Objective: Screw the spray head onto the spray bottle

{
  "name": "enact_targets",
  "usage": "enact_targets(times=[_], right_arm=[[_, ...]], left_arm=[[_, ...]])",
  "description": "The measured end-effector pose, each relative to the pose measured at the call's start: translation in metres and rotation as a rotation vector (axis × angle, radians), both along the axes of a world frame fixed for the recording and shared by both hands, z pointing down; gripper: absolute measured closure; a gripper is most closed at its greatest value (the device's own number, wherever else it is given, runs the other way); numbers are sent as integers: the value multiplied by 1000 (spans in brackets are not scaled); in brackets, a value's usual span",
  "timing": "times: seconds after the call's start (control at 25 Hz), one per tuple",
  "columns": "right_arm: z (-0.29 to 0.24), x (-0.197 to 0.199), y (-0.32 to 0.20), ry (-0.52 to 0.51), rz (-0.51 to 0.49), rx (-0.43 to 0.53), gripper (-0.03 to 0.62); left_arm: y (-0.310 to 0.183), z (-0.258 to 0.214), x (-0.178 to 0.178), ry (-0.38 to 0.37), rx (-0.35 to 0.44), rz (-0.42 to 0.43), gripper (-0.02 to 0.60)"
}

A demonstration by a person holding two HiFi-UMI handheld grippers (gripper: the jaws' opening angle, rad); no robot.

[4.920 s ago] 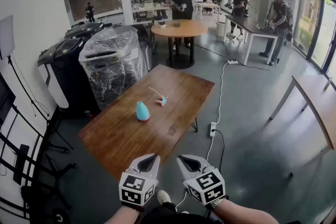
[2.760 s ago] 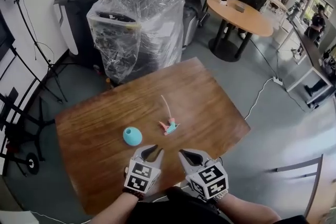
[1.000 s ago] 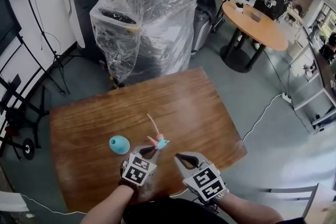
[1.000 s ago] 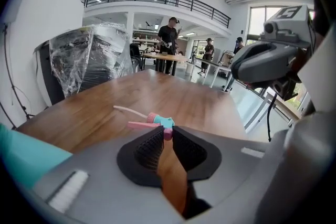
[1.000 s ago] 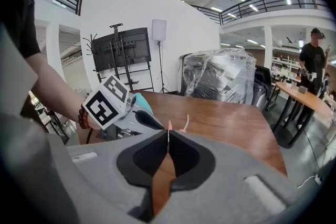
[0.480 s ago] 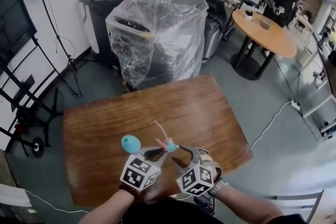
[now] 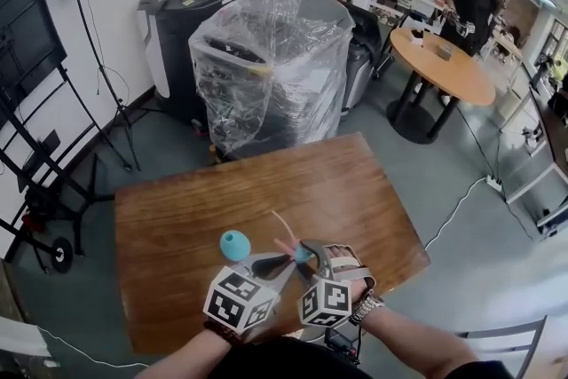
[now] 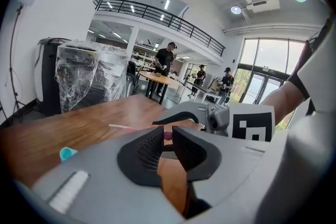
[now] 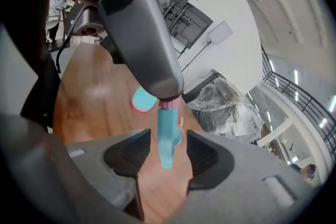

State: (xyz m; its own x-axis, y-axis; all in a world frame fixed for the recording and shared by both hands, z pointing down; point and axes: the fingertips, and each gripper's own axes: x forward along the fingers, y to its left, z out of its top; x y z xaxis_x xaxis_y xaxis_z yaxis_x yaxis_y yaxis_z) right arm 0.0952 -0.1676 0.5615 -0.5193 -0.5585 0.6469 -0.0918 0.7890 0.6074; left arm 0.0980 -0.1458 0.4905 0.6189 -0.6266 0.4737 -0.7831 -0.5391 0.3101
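Now that the left gripper (image 8: 164, 136) has lifted the spray head (image 9: 166, 136) off the table (image 7: 355, 182), pinching its pink collar, the right gripper (image 9: 167, 152) has just spread its jaws. The teal trigger body hangs between them, untouched by the pads. The bottle (image 7: 234, 244) sits on the table just to the left, apart from both tools. A regrip looks likely before any threading starts.

Brown wooden table (image 7: 355, 191); teal spray bottle (image 7: 234, 245) stands on it.
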Motion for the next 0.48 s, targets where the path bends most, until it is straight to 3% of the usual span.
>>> enact_targets(times=[0.2,0.28,0.48], right_arm=[[-8,-8,7,32,12,40,424],[-11,-10,10,46,11,60,473],[-22,-11,11,40,37,61,476]], left_arm=[[11,-12,-4,28,16,35,512],[13,-15,-5,34,25,48,512],[18,-28,-5,81,63,89,508]])
